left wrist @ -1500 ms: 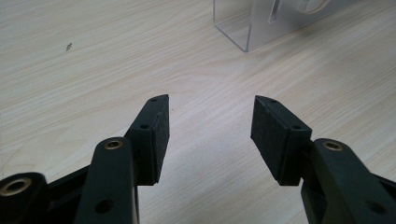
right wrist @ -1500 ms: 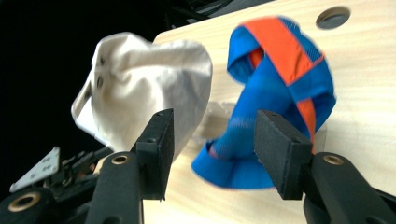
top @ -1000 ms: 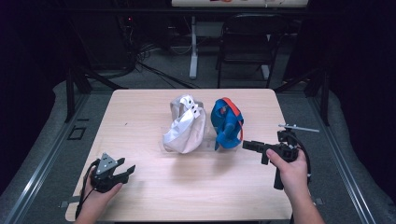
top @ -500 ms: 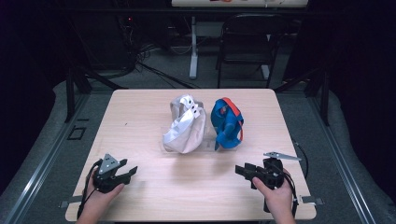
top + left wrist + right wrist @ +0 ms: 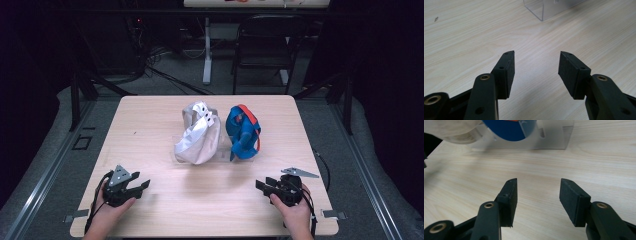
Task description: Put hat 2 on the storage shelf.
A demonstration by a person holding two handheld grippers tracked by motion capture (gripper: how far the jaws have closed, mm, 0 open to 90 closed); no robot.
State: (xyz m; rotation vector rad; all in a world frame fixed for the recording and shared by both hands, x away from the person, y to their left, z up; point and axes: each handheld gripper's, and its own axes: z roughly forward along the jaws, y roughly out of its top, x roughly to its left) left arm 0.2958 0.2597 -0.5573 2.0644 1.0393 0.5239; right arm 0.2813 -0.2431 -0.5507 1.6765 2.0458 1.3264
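Note:
A white cap (image 5: 197, 134) and a blue cap with an orange strap (image 5: 243, 132) stand side by side on a clear plastic stand (image 5: 220, 152) in the middle of the wooden table (image 5: 150, 125). My left gripper (image 5: 141, 186) rests near the front left edge, open, with nothing between its jaws (image 5: 537, 65). My right gripper (image 5: 260, 186) sits near the front right edge, also open and empty (image 5: 538, 191). The blue cap (image 5: 506, 128) and the stand (image 5: 554, 135) appear at the top of the right gripper view. A corner of the stand (image 5: 544, 10) shows in the left gripper view.
A dark chair (image 5: 267, 45) and a white post (image 5: 207, 50) stand on the floor beyond the table's far edge. Bare wood lies between the two grippers along the front of the table.
The right gripper has drawn back from beside the blue cap to the front right edge of the table. The left gripper has barely moved.

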